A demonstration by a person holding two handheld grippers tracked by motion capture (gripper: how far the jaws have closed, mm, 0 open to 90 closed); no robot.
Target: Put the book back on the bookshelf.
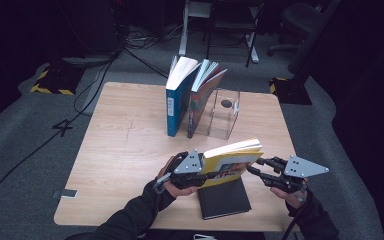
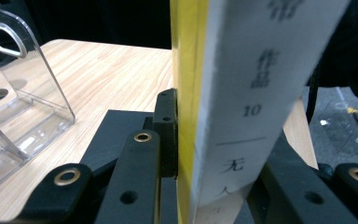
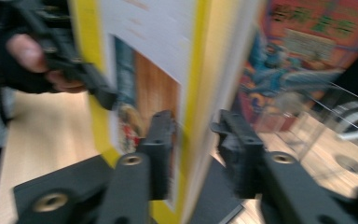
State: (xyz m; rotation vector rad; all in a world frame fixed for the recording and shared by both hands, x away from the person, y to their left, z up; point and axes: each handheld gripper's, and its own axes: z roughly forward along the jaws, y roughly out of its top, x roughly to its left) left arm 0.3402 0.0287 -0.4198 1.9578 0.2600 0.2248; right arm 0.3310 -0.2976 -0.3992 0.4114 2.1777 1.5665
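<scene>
- Two grippers work on one yellow book [image 1: 228, 165], which stands on its lower edge above the near part of the table [image 1: 125, 150].
- Left gripper [image 1: 198, 172] is clamped on the book's left end; in the left gripper view one pad [image 2: 167, 135] presses flat on the yellow cover.
- Right gripper [image 1: 257, 166] has its jaws apart around the right end; in the right gripper view there is a gap between the pads and the book, so it does not hold.
- Long axis of the book runs from one gripper to the other, left to right.
- Under it lies a black notebook [image 1: 225, 198].
- Farther away two books, blue [image 1: 176, 102] and red [image 1: 200, 100], lean at a clear stand [image 1: 225, 114]; probably the yellow book goes there, carried by the left hand.
</scene>
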